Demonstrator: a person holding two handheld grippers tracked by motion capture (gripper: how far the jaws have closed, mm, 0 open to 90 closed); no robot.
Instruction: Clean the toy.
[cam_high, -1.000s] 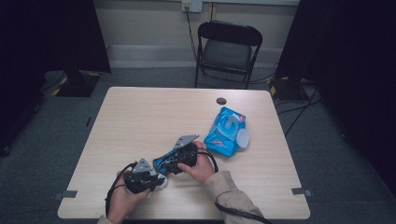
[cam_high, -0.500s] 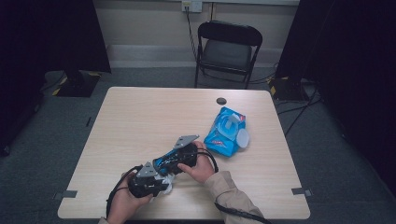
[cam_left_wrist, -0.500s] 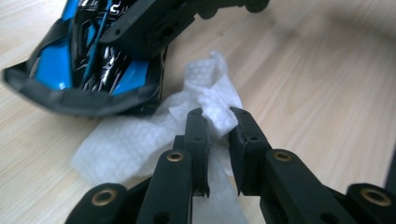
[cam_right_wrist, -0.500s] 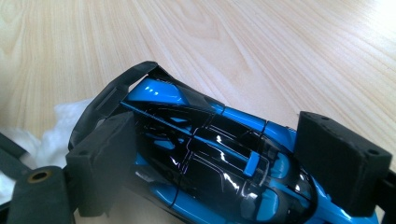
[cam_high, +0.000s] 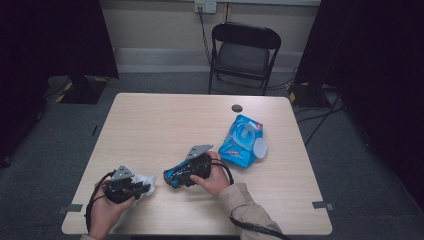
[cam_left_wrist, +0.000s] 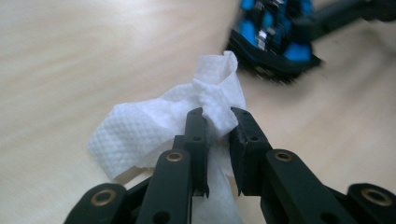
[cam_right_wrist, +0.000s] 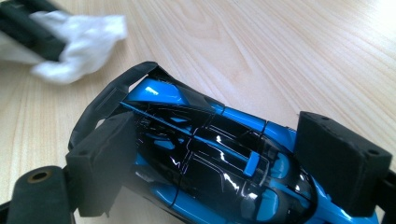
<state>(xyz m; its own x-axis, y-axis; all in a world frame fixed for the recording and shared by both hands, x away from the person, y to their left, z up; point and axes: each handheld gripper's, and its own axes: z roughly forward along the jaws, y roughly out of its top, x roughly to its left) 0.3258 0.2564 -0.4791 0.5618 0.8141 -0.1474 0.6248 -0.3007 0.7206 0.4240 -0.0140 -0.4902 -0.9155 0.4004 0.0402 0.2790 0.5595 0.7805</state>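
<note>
A blue and black toy car (cam_right_wrist: 201, 154) lies on its side between the pads of my right gripper (cam_right_wrist: 224, 149), which is shut on it. In the high view that gripper (cam_high: 186, 175) holds the car (cam_high: 172, 178) low over the table's front middle. My left gripper (cam_left_wrist: 217, 116) pinches a crumpled white wipe (cam_left_wrist: 140, 130), and the car (cam_left_wrist: 275, 42) is blurred beyond it. From above, the left gripper (cam_high: 142, 186) and its wipe (cam_high: 148, 180) sit a short way left of the car, not touching it. The wipe (cam_right_wrist: 79, 39) also appears at the top left of the right gripper view.
A blue pack of wipes (cam_high: 242, 140) with a white lid lies right of the hands. A small black disc (cam_high: 237, 108) sits near the far edge of the wooden table (cam_high: 165, 120). A black folding chair (cam_high: 245, 50) stands behind the table.
My left gripper has drawn the wipe to the left, away from the car. The right gripper and the car have stayed where they were.
</note>
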